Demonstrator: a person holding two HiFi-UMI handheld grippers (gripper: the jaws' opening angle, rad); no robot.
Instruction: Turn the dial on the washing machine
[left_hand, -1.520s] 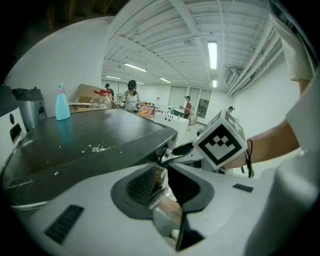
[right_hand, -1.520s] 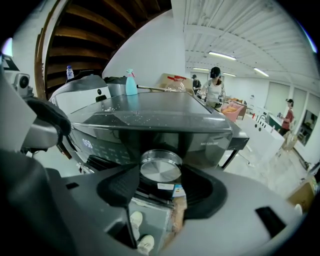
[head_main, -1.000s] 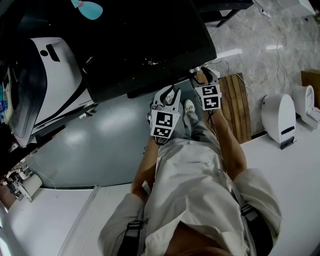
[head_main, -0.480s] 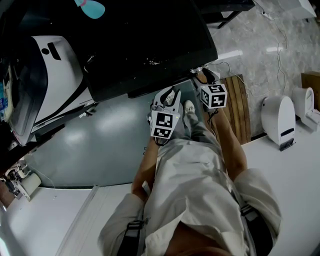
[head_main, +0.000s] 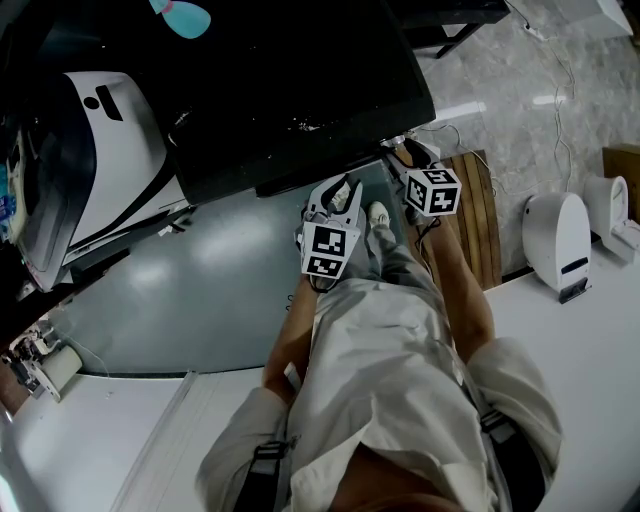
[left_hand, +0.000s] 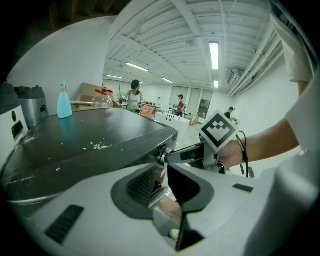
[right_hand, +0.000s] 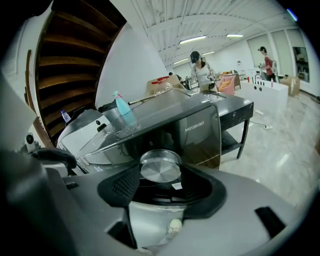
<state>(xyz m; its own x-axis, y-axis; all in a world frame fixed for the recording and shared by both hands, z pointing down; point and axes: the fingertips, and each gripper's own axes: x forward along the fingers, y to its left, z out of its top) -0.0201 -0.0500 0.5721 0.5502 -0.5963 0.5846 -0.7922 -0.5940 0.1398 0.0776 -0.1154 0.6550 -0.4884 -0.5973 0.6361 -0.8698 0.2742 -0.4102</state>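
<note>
The washing machine has a glossy black top, and its front edge faces me. A round brushed-silver dial sits on its front panel. My right gripper is shut on that dial, one black pad on each side. In the head view the right gripper reaches in under the machine's front edge, with its marker cube tilted. The left gripper view shows its tips on the dial. My left gripper hangs beside it, off the machine. Its jaws are parted by a narrow gap and hold nothing.
A blue spray bottle stands on the machine's top. A white appliance sits at the left. A wooden slatted platform lies by my feet. White devices stand on the white table. People stand far behind the machine.
The right gripper's marker cube has rolled to a new angle while it stays on the dial. The left gripper has not moved.
</note>
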